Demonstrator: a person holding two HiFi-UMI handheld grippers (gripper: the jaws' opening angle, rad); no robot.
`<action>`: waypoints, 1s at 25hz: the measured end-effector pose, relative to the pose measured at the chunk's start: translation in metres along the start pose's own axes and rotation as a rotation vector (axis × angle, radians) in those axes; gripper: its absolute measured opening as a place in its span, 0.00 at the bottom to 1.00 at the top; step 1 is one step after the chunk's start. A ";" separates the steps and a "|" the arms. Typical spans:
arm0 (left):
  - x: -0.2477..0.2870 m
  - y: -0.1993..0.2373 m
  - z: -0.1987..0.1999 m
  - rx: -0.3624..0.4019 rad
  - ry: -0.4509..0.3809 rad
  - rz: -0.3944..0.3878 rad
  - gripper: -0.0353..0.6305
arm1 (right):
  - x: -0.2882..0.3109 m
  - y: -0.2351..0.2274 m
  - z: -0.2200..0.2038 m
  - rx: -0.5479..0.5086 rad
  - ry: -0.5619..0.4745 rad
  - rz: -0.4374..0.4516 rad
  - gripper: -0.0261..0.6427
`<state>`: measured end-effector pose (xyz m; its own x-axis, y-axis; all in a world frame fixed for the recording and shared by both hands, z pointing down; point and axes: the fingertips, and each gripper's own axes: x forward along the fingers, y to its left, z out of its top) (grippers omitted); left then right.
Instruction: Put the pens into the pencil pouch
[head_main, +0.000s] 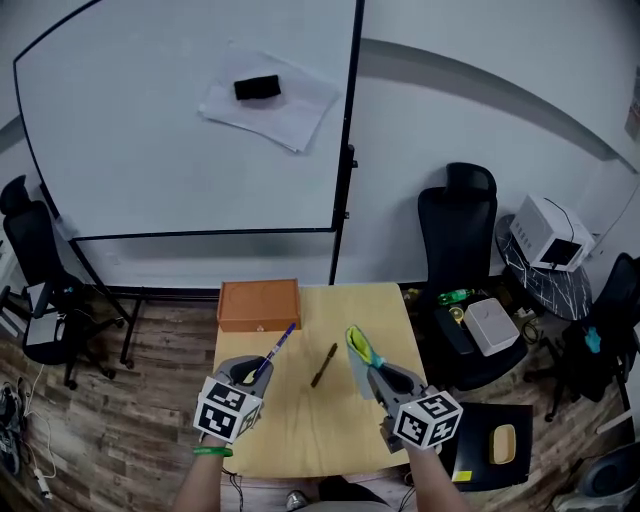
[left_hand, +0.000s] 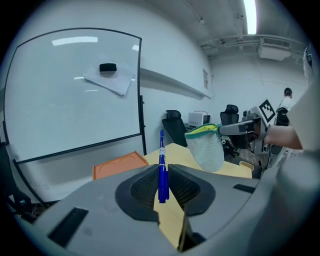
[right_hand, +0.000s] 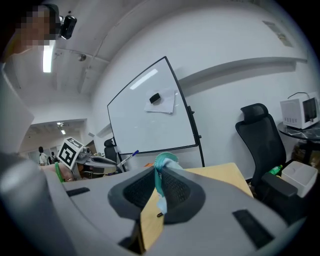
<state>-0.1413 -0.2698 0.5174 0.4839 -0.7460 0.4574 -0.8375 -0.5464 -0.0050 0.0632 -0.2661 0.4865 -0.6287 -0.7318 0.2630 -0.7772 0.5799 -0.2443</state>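
- My left tool is closed tight on the blue pen, held above the worktop with its tip angled up.
- My right tool pinches the rim of the mesh pencil pouch, in the air near the pen.
- A brown pen lies on the worktop between the tools.

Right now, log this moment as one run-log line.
left gripper: shut on blue pen | right gripper: shut on pencil pouch | brown pen: lying on table | blue pen: not yet in pouch
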 end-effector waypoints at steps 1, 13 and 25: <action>-0.005 -0.003 0.004 0.014 -0.007 -0.006 0.15 | -0.001 0.003 0.000 -0.002 -0.003 0.002 0.10; -0.026 -0.051 0.039 0.273 0.097 -0.185 0.15 | -0.011 0.028 -0.001 -0.114 0.001 0.015 0.10; 0.005 -0.072 0.034 0.736 0.421 -0.297 0.15 | -0.012 0.040 -0.016 -0.203 0.053 0.051 0.10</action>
<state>-0.0706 -0.2471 0.4898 0.4007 -0.4125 0.8181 -0.2479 -0.9084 -0.3367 0.0393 -0.2285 0.4885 -0.6638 -0.6830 0.3048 -0.7302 0.6800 -0.0666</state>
